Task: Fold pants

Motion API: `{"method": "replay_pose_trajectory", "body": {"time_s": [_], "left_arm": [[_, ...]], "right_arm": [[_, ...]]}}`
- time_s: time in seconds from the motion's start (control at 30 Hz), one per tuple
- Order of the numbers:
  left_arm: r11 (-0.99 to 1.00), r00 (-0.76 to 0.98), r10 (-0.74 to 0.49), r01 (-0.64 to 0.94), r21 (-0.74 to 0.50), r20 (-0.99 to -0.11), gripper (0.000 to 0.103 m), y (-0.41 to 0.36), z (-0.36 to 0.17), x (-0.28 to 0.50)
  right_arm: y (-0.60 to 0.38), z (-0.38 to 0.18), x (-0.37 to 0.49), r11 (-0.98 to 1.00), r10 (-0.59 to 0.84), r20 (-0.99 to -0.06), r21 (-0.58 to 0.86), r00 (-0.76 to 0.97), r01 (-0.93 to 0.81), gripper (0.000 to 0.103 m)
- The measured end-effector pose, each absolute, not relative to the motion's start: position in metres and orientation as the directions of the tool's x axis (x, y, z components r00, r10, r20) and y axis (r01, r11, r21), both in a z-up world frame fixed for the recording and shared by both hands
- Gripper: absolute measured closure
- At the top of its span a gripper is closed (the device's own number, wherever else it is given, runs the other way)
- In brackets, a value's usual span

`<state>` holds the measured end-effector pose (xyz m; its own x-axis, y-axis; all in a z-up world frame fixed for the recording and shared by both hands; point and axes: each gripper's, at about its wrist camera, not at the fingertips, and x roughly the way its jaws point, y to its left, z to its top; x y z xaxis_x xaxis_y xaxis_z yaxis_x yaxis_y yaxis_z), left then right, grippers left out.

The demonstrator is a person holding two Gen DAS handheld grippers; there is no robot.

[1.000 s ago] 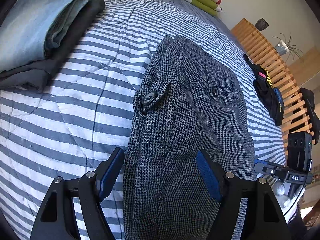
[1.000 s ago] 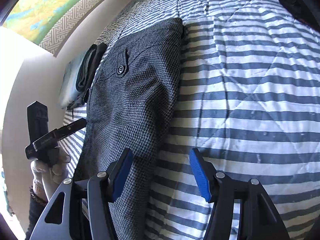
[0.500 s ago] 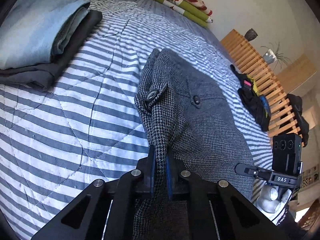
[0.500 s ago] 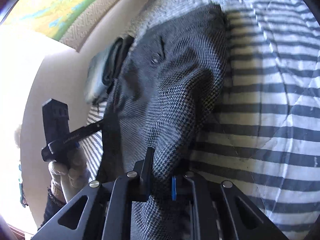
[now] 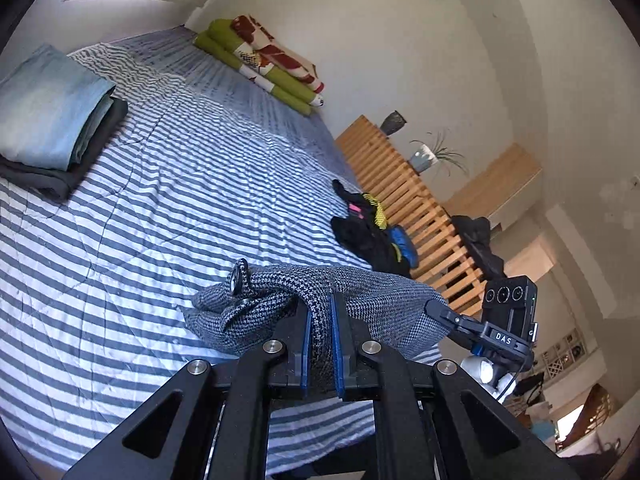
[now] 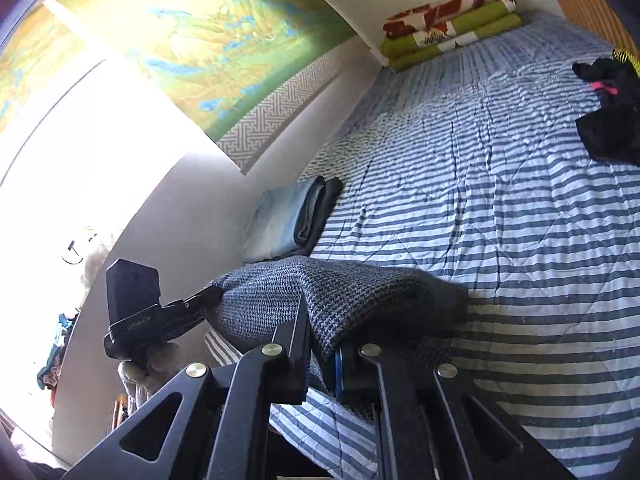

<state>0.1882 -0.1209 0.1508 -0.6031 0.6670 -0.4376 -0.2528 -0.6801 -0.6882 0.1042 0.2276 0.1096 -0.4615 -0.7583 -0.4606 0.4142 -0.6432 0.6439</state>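
The grey houndstooth pants hang bunched above the near edge of the striped bed, held by both grippers. My left gripper is shut on a fold of the fabric, with a dark button sticking up to its left. In the right wrist view the same pants drape over my right gripper, which is shut on the cloth. Each view shows the other gripper at the far end of the raised fabric. The lower part of the pants is hidden below the grippers.
A folded light blue garment on a dark one lies at the bed's left side. Green and red folded blankets sit at the head. A black clothing pile lies by the wooden slatted frame.
Both grippers went from open over the flat pants to shut on the fabric, then lifted it off the bed and pulled it toward the near edge.
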Motion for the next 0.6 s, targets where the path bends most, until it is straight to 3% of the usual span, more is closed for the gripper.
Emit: {"method": "replay_pose_trajectory", "body": {"time_s": [0.17, 0.3, 0.6], "left_arm": [[-0.664, -0.595, 0.694, -0.310, -0.680, -0.406, 0.095, -0.109, 0.183, 0.245], [-0.672, -0.568, 0.692, -0.281, -0.685, -0.446, 0.095, -0.104, 0.186, 0.255], [-0.666, -0.502, 0.665, -0.064, -0.743, -0.552, 0.095, -0.116, 0.098, 0.134]], "right_arm": [[0.240, 0.139, 0.155, -0.647, -0.758, -0.438, 0.595, -0.483, 0.476, 0.095], [0.244, 0.139, 0.172, -0.658, -0.750, -0.455, 0.588, -0.481, 0.471, 0.095], [0.234, 0.038, 0.052, -0.668, -0.732, -0.555, 0.700, -0.395, 0.253, 0.096]]}}
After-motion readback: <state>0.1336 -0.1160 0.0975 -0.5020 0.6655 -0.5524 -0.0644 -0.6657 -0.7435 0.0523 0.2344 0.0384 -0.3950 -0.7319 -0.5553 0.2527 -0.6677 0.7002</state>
